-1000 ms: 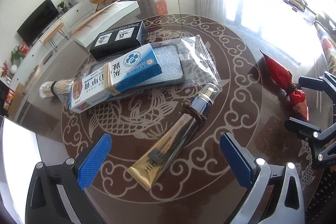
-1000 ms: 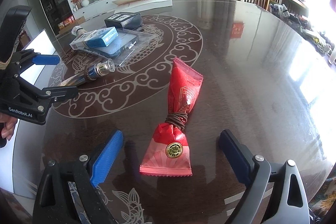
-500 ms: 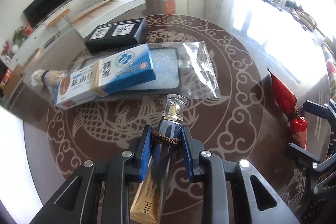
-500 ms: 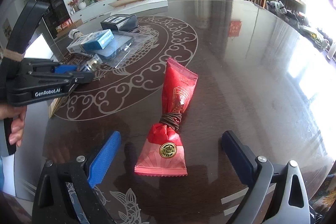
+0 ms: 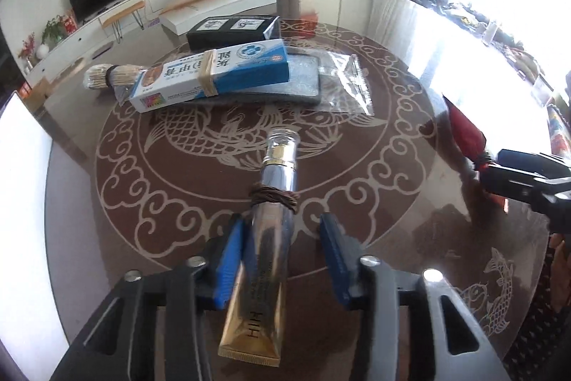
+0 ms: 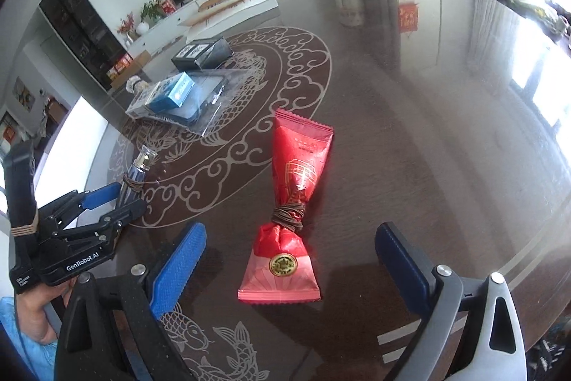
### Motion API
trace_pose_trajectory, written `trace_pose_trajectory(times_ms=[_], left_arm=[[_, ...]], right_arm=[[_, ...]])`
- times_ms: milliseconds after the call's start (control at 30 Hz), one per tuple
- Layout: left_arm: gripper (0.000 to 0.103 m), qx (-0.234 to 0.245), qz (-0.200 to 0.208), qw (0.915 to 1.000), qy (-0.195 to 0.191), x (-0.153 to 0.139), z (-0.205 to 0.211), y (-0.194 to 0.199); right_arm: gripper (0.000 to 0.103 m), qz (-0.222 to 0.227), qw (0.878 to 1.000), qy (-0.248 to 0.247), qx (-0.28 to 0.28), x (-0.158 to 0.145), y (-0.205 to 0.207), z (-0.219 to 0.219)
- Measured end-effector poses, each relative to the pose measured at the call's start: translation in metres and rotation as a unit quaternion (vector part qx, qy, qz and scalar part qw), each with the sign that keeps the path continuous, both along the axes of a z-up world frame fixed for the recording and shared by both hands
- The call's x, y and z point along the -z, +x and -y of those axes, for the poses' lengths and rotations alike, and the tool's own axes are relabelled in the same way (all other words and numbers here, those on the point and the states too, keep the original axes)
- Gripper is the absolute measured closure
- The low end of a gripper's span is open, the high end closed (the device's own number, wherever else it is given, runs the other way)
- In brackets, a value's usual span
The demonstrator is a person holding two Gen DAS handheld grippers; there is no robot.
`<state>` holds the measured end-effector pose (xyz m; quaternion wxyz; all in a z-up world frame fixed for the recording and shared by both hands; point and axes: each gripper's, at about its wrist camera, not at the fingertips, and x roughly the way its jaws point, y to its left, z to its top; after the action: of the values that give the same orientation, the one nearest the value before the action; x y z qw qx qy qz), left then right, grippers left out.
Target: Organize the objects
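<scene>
My left tool [image 5: 282, 259] is drawn in narrow around the gold tube [image 5: 271, 238] and easing apart: one pad touches it, the other stands just clear. The tube's long axis runs straight away from me, cap toward the boxes [image 5: 214, 77]. My right tool [image 6: 289, 259] is spread wide and closing, with the red pouch [image 6: 296, 184] on the tabletop [image 6: 428, 131] between its pads, untouched, its sealed end nearest. Only the right view shows the hand [image 6: 32, 313].
</scene>
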<state>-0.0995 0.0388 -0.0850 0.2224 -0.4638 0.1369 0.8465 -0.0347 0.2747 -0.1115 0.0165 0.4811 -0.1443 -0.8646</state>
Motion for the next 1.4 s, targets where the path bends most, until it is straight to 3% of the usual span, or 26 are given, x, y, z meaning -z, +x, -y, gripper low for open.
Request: trace_pose_trajectory(times_ms=[67,100,133,200,333,500,633,733,867,967,1067,1100,1133,1167,1200,1267,1333,1400], left_arm=[[0.078,0.004,-0.023,0.9995,-0.02,0.0,-0.008,0.008],[0.078,0.004,-0.025,0.9996,-0.009,0.001,-0.008,0.011],[0.079,-0.005,-0.019,0.9997,0.011,0.001,-0.005,0.013],[0.079,-0.029,-0.024,0.9979,0.052,-0.002,0.008,0.019],[0.079,-0.065,-0.054,0.9855,0.147,-0.027,0.036,0.047],[0.079,-0.102,-0.101,0.967,0.211,-0.07,0.073,0.083],[0.079,-0.139,-0.147,0.9509,0.235,-0.117,0.122,0.112],[0.079,-0.18,-0.175,0.9414,0.225,-0.145,0.171,0.129],[0.079,-0.26,-0.187,0.9313,0.173,-0.154,0.241,0.14],[0.078,-0.324,-0.157,0.923,0.136,-0.142,0.289,0.141],[0.075,-0.406,-0.119,0.9025,0.08,-0.123,0.322,0.145],[0.071,-0.425,-0.105,0.896,0.072,-0.116,0.33,0.146],[0.055,-0.438,-0.096,0.8906,0.074,-0.11,0.335,0.149],[0.04,-0.443,-0.094,0.8876,0.082,-0.107,0.338,0.152],[0.036,-0.442,-0.1,0.887,0.087,-0.106,0.336,0.156],[0.034,-0.428,-0.12,0.893,0.073,-0.109,0.319,0.157],[0.034,-0.398,-0.139,0.9042,0.07,-0.115,0.294,0.153],[0.034,-0.353,-0.149,0.9185,0.097,-0.125,0.264,0.149]], right_arm=[[0.036,0.019,0.997,0.068,-0.027,-0.001,-0.014,0.016],[0.066,0.024,0.994,0.101,-0.043,-0.001,-0.018,0.023],[0.081,0.027,0.992,0.11,-0.053,-0.002,-0.02,0.026],[0.085,0.028,0.995,0.08,-0.048,-0.005,-0.016,0.017],[0.085,0.009,0.998,-0.038,-0.051,-0.02,0.006,-0.006],[0.085,-0.005,0.994,-0.079,-0.079,-0.046,0.017,0.007],[0.085,-0.022,0.986,-0.094,-0.133,-0.08,0.015,0.059],[0.085,-0.039,0.972,-0.116,-0.2,-0.111,0.012,0.123],[0.085,-0.051,0.942,-0.141,-0.301,-0.146,0.008,0.231],[0.085,-0.049,0.92,-0.144,-0.361,-0.158,0.002,0.31],[0.083,-0.027,0.911,-0.147,-0.385,-0.148,-0.006,0.367],[0.073,-0.009,0.91,-0.153,-0.386,-0.141,-0.01,0.379],[0.056,0.011,0.91,-0.154,-0.384,-0.133,-0.014,0.387],[0.047,0.02,0.913,-0.151,-0.378,-0.128,-0.016,0.388],[0.038,0.014,0.917,-0.148,-0.37,-0.124,-0.016,0.384],[0.036,-0.011,0.925,-0.134,-0.355,-0.121,-0.014,0.362],[0.027,-0.039,0.939,-0.1,-0.327,-0.114,-0.013,0.328],[0.019,-0.075,0.956,-0.049,-0.279,-0.104,-0.008,0.281]])
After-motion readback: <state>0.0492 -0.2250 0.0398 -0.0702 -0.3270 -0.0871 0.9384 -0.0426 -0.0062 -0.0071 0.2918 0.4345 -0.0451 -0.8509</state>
